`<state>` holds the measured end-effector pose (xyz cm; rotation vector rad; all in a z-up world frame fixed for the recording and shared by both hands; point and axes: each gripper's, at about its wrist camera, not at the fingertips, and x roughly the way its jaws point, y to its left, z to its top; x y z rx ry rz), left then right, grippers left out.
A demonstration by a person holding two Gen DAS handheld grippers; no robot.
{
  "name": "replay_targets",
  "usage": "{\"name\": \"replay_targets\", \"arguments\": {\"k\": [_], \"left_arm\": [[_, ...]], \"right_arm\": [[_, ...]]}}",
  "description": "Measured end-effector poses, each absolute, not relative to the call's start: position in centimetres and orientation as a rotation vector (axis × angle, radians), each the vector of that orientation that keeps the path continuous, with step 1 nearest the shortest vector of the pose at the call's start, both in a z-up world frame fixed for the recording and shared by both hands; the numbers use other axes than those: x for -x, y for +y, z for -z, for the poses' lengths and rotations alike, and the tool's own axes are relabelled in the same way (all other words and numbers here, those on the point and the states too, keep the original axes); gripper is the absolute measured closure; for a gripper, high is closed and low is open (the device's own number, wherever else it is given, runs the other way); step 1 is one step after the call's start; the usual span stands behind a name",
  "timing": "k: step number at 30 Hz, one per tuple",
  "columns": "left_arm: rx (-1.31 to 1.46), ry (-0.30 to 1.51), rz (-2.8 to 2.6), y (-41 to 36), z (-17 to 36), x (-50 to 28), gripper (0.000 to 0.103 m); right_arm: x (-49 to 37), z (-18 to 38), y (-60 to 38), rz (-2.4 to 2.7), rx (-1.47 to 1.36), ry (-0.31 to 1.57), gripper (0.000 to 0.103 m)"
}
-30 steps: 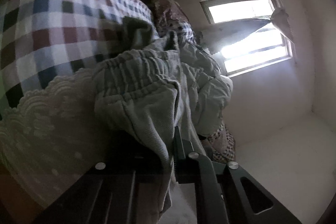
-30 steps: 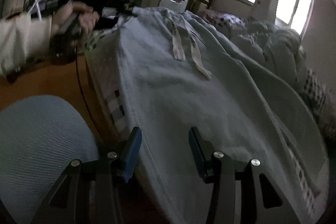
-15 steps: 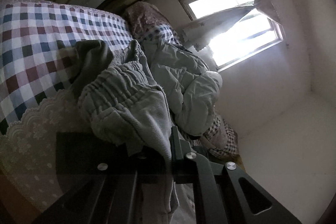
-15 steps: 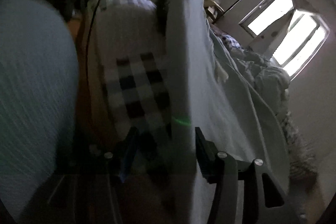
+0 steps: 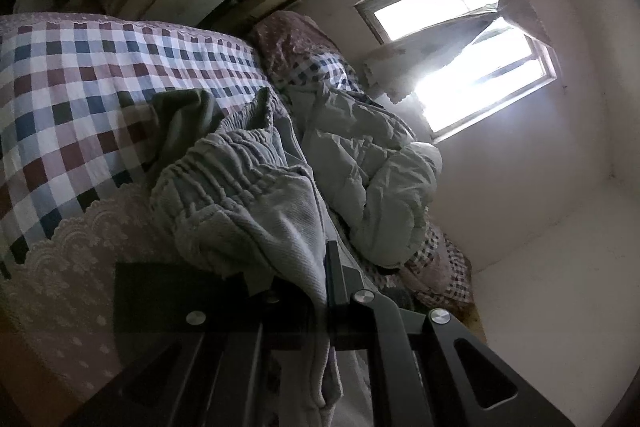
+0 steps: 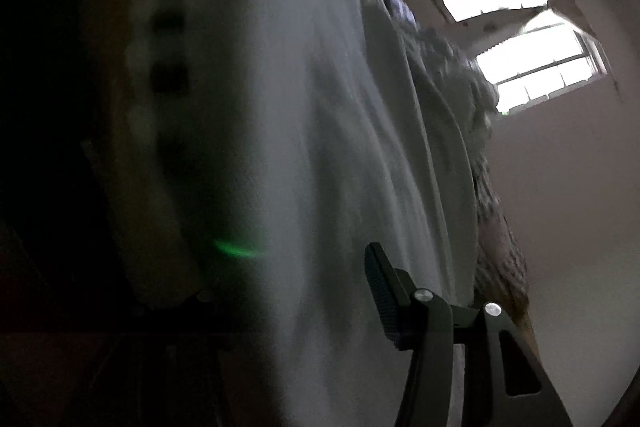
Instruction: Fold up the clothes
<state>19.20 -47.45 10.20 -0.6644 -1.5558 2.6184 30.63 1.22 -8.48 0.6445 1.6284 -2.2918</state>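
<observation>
Clamping grey trousers (image 5: 256, 211) in left gripper (image 5: 320, 267) jaws | right gripper (image 6: 304, 291) jaws apart, cloth between, pads' contact unclear

In front of the left gripper (image 5: 320, 267) the bunched grey trousers (image 5: 248, 195) fill the near space, and a crumpled pale quilt (image 5: 372, 167) blocks the way on the right of them. The checked bedcover (image 5: 80, 99) on the left lies flat and free. Close before the right gripper (image 6: 300, 291), blurred grey cloth takes almost all the view; only the wall side under the window (image 6: 532, 39) is open.
</observation>
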Motion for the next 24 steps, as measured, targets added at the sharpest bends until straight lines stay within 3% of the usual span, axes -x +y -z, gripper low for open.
{"name": "replay_targets", "arguments": {"k": [12,19,24], "left_arm": [[0.708,-1.544,-2.658,-47.3,-10.4,-18.6,0.098],[0.712,-1.548,-2.676,-47.3,-10.5,-18.6,0.098],[0.717,-1.546,-2.692,-47.4,-10.4,-18.5,0.098]], "right_arm": [[-29.4,8.4,11.7,2.158,-0.916,1.827,0.049],[-28.7,8.0,15.7,2.107,-1.038,1.889,0.062],[-29.3,6.9,19.0,2.186,-1.103,1.856,0.064]]}}
